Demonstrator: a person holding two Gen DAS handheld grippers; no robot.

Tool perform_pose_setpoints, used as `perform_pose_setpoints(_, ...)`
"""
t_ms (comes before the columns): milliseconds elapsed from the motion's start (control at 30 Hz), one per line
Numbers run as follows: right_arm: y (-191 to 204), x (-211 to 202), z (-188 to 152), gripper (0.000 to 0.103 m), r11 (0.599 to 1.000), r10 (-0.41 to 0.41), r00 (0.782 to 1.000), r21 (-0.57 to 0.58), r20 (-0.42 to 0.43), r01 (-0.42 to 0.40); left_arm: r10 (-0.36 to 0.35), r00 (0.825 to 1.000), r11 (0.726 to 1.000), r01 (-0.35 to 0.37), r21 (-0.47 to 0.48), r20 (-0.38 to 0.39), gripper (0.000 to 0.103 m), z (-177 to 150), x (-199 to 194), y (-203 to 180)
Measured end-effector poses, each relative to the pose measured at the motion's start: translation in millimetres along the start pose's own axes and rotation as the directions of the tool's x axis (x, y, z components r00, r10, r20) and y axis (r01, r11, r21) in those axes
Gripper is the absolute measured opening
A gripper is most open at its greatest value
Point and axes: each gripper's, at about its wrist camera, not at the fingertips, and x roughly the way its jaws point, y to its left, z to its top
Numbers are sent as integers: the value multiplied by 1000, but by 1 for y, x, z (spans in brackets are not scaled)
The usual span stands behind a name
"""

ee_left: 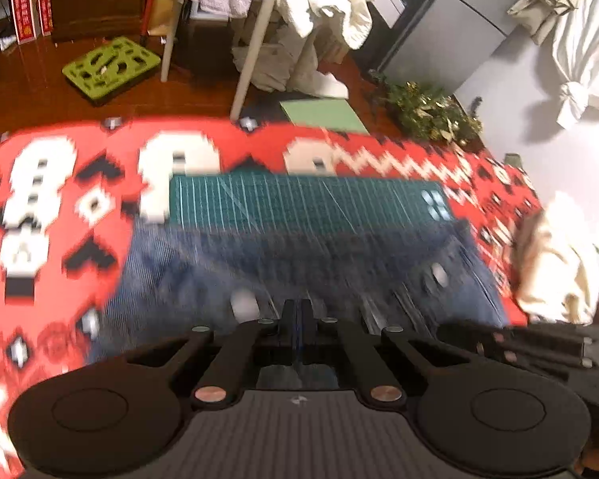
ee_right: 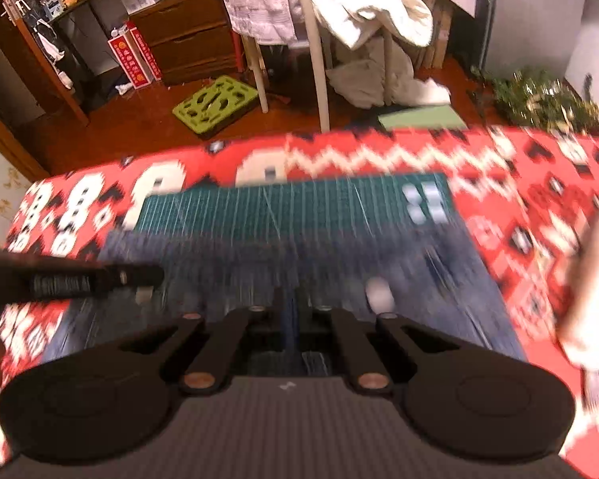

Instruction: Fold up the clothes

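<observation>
A blue denim garment [ee_left: 299,263] lies spread on a green cutting mat [ee_left: 299,199] over a red patterned cloth; it also shows in the right wrist view [ee_right: 283,275]. My left gripper [ee_left: 296,311] is shut on the near edge of the denim, a blue sliver pinched between its fingers. My right gripper [ee_right: 290,303] is likewise shut on the denim edge. The right gripper's body shows at the right of the left wrist view [ee_left: 539,347]; the left one shows at the left of the right wrist view [ee_right: 72,277]. Both views are motion-blurred.
A cream garment [ee_left: 555,263] is heaped on the red cloth [ee_left: 60,199] to the right. Beyond the table edge stand white chair legs [ee_left: 255,40] draped with laundry, a lime-green tray [ee_left: 112,66] on the wood floor, a green sheet [ee_left: 323,113] and a plant [ee_left: 431,111].
</observation>
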Motion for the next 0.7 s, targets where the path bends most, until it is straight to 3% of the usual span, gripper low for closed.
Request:
perform_pose_setpoints(200,-2,-50,-77,3,999,30,990,-24,-135,-34,-50,993,998,47,-29,-109,0,-72,-26,-17)
perform_pose_setpoints(367,4,-71,-137,3,998,50,968,-21,-244,-57,-80,972,996,68,-63,-223,1,-140,-37,-32)
perform_pose_setpoints(567,24,-78,-187,3,996,35,949,-68,-313,-60,-75,959,996,59,-65,-274,1,-194,-40,-51)
perform_pose_setpoints(700,31,-77,-208,3,995,33,945,-82,-327,-63,-51,960,998,37,-57,-275,1,-208,-38,-56)
